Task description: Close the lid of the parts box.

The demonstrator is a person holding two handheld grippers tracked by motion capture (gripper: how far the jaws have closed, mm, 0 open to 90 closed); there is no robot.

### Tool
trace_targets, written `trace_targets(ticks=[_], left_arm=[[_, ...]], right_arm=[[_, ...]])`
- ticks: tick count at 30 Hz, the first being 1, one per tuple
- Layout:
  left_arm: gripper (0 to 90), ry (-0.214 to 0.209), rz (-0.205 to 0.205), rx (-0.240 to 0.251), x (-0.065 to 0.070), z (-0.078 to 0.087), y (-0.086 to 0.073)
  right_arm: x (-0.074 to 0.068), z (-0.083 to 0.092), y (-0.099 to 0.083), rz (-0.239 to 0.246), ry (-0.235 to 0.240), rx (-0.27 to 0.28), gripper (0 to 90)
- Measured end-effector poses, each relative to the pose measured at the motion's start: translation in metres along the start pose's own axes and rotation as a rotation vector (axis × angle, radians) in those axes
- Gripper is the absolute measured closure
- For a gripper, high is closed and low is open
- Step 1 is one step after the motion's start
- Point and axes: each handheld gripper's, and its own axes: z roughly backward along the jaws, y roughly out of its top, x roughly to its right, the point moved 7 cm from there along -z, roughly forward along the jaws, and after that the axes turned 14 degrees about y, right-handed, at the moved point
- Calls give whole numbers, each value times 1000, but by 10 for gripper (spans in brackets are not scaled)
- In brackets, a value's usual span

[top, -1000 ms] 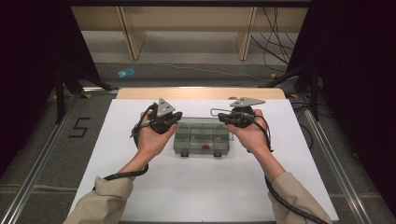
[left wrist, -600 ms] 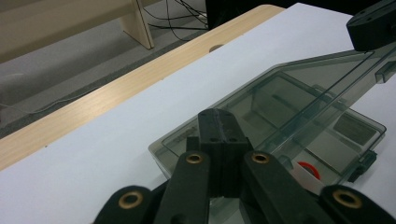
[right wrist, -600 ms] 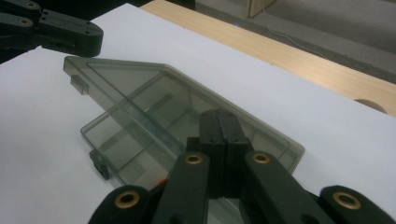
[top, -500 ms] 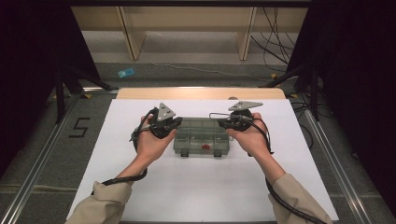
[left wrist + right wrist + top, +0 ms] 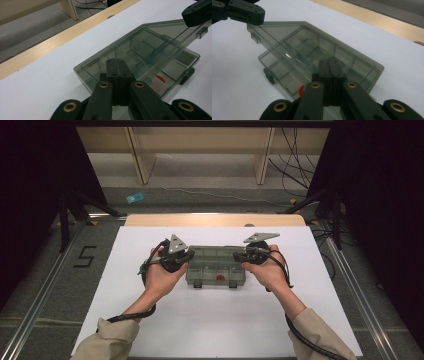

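A smoky clear compartment box (image 5: pixel 216 266) lies on the white table sheet (image 5: pixel 215 325), with a small red item (image 5: pixel 220 277) in a front compartment. My left gripper (image 5: pixel 190 254) is shut at the box's left end and my right gripper (image 5: pixel 236 256) is shut at its right end. In the left gripper view the shut jaws (image 5: pixel 116 62) lie against the near corner of the lid (image 5: pixel 140 47), which stands tilted up off the tray. The right gripper view shows its shut jaws (image 5: pixel 329 63) at the opposite lid corner (image 5: pixel 312 50). Nothing sits between either pair of jaws.
A wooden table edge (image 5: pixel 215 220) runs behind the white sheet. Beyond it are the grey floor, a small blue object (image 5: pixel 134 198), cables and wooden furniture legs. A "5" mark (image 5: pixel 85 256) is on the floor at the left. Metal rails flank the table.
Both hands have shifted slightly toward the box's ends; the box stays where it was and both pairs of jaws remain shut.
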Motion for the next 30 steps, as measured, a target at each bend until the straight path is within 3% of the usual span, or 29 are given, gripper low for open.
trace_targets(ticks=[3,5,6,9,11,13,15,20,24,25,27,30], left_arm=[[900,-6,-1,-7,1,0,-1],[900,-10,-10,-10,2,0,-1],[900,-8,4,-9,3,0,-1],[900,-17,-9,-18,2,0,-3],[900,-22,-30,-27,1,0,-4],[900,-18,-16,-26,2,0,-4],[900,-23,-35,-42,2,0,-6],[900,-21,-9,-43,4,0,-7],[900,-22,-8,-48,5,0,-8],[900,-34,-12,-53,5,0,-8],[900,-28,-24,-52,4,0,-9],[900,-24,-9,-52,5,0,-10]], right_arm=[[-2,1,-3,-39,-1,-16,900],[0,0,-3,-11,5,-12,900],[0,0,-4,-17,6,-15,900],[1,0,-6,-5,1,-19,900],[0,1,-8,-25,-1,-27,900],[-1,1,-8,-41,0,-31,900],[1,0,-8,-16,4,-26,900],[-1,2,-10,-45,1,-32,900],[2,1,-11,-13,2,-31,900],[2,-1,-10,-8,-8,-5,900],[-1,0,-12,-56,-8,-17,900],[0,1,-13,-43,5,-40,900]])
